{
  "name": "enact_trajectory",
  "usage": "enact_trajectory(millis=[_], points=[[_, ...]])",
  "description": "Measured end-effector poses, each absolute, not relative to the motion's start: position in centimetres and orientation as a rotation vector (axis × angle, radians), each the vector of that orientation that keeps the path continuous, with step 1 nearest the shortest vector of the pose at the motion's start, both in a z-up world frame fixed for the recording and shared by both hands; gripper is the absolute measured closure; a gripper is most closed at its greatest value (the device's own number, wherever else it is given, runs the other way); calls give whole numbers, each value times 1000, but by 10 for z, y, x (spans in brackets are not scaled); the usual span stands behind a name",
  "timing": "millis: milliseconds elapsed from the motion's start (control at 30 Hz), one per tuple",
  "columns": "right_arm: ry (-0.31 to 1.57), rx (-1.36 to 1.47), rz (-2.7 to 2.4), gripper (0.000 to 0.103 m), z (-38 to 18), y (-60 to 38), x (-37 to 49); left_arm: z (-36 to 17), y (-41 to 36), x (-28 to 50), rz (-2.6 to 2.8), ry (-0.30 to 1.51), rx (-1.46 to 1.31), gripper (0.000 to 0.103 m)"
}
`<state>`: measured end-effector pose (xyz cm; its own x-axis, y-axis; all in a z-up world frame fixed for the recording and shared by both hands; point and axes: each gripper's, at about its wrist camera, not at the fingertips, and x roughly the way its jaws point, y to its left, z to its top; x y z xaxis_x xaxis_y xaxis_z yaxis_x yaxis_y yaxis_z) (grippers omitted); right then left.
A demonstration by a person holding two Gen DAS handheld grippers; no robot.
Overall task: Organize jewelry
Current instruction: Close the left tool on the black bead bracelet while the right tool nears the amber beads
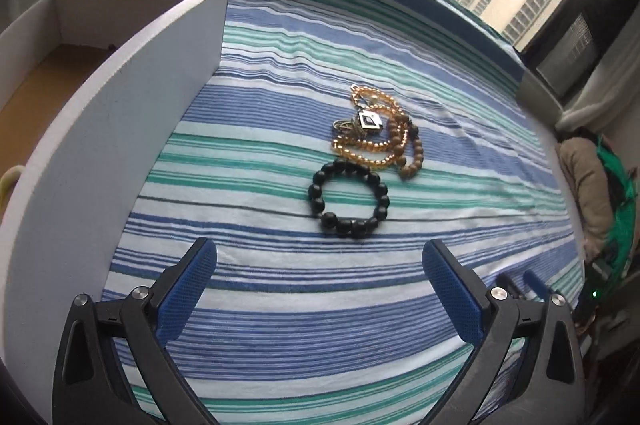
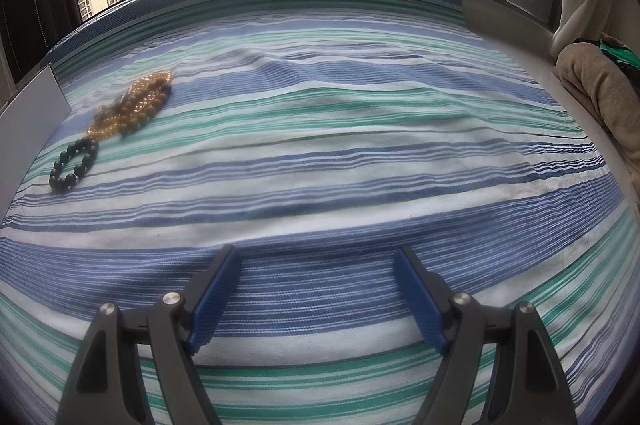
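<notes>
Under the amber beads (image 1: pixel 370 141), tangled silver pieces (image 1: pixel 352 127) blur together.

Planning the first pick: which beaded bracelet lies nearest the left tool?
The black bead bracelet. It lies alone as an open ring ahead of the left tool, while the amber and brown strands are tangled farther away.
</notes>
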<state>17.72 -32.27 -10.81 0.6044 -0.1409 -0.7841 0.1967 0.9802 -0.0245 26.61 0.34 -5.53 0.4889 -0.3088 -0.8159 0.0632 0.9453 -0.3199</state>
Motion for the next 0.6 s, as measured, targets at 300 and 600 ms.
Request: enact_trajectory(millis=[300,600], points=[[902,75,-181,21,-108,-323,178,-109,-54,308,-122,1112,-16,19],[940,205,128,21,-39,-297,226,-109,-56,292,-209,1070,-38,92]])
